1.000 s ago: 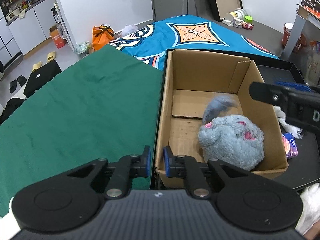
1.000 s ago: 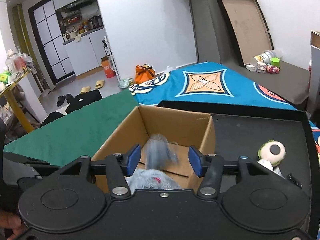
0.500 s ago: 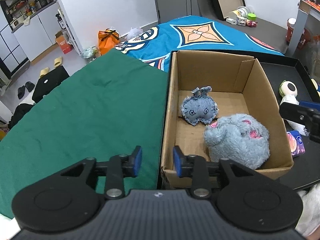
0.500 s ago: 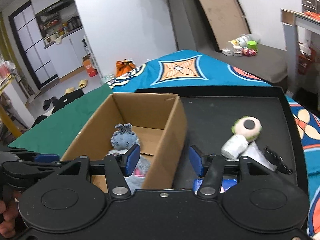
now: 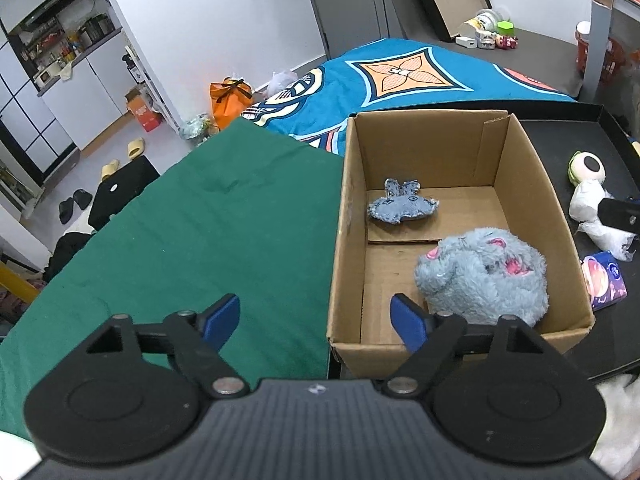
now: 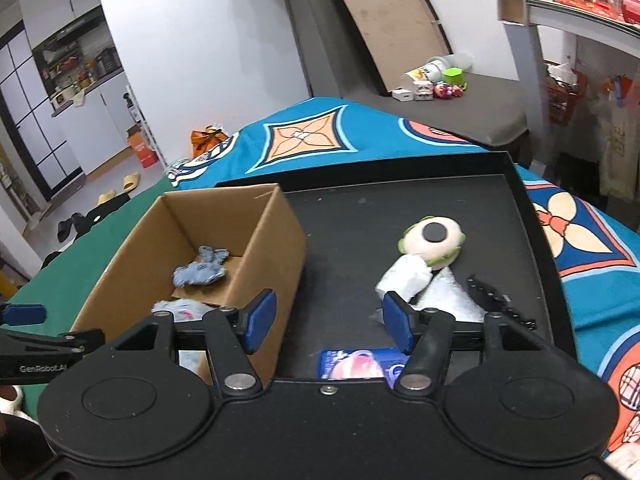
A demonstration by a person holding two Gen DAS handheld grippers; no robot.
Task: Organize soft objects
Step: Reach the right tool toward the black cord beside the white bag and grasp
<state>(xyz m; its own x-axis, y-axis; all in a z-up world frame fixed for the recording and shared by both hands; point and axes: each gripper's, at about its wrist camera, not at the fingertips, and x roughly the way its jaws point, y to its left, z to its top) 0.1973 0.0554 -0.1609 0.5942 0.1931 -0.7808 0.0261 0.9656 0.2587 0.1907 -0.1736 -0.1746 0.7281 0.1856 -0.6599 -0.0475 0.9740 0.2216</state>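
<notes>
Both claws are held open and empty: left claw just widened, right claw above the black tray; two plush toys lie in the cardboard box.

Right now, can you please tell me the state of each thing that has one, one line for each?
cardboard box: open at the top, on the black tray.
denim toy: lying inside the box.
grey plush: inside the box.
eyeball plush: outside, on the tray.
left gripper: open, empty, jaws just widened.
right gripper: open, empty.

Both wrist views look steeply down, sharing the cardboard box.
</notes>
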